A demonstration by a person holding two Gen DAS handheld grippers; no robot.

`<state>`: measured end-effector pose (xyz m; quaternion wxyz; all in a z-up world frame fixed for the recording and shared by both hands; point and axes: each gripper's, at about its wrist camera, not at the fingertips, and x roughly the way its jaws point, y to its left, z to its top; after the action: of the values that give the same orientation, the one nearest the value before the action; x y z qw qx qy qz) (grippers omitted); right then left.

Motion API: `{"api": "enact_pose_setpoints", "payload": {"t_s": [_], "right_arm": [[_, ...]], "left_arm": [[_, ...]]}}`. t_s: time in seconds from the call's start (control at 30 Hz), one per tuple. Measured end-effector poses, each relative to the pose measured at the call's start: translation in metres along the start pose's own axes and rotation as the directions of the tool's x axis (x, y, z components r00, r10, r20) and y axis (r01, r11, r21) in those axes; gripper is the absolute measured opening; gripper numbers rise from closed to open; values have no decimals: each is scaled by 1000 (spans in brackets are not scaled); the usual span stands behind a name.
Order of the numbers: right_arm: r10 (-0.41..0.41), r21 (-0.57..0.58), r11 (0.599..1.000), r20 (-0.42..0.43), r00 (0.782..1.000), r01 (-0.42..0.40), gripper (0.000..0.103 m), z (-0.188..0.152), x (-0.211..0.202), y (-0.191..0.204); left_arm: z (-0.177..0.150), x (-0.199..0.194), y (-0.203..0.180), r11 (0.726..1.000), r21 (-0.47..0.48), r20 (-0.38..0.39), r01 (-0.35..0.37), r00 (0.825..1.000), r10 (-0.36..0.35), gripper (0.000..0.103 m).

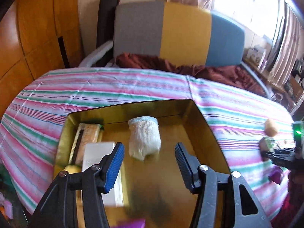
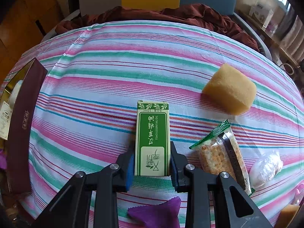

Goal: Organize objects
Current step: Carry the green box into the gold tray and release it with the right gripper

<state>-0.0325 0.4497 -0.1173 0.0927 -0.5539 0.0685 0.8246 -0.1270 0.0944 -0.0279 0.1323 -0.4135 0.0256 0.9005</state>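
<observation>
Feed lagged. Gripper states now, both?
Left gripper: open, empty, above the gold box.
Right gripper: closed on the green essential oil box.

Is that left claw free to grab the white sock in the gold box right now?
Probably yes. The left claw is open and empty, and the white sock lies just ahead of it on the gold box's bare floor, with nothing over it.

tongs (image 1: 149,166): black frames | blue ribbed pads (image 1: 115,168) | silver screws (image 1: 236,174)
</observation>
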Motion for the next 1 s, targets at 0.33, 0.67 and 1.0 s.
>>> {"api": "enact_pose_setpoints", "payload": {"t_s": [0.33,0.67,1.0], "right_arm": [[32,-21,999,59,998,-31,31,3,-28,35],[279,-223,944,145,949,-243,31,13,-92,175],[318,-353,886,-11,948,-301,31,5,-58,314]], "left_arm": [[-42,-58,18,999,-18,100,-26,995,28,56],[-59,-65,47,997,-78,101,-29,994,37,56],[-74,-70,104,972,-218,89,-82,991,104,56]]}}
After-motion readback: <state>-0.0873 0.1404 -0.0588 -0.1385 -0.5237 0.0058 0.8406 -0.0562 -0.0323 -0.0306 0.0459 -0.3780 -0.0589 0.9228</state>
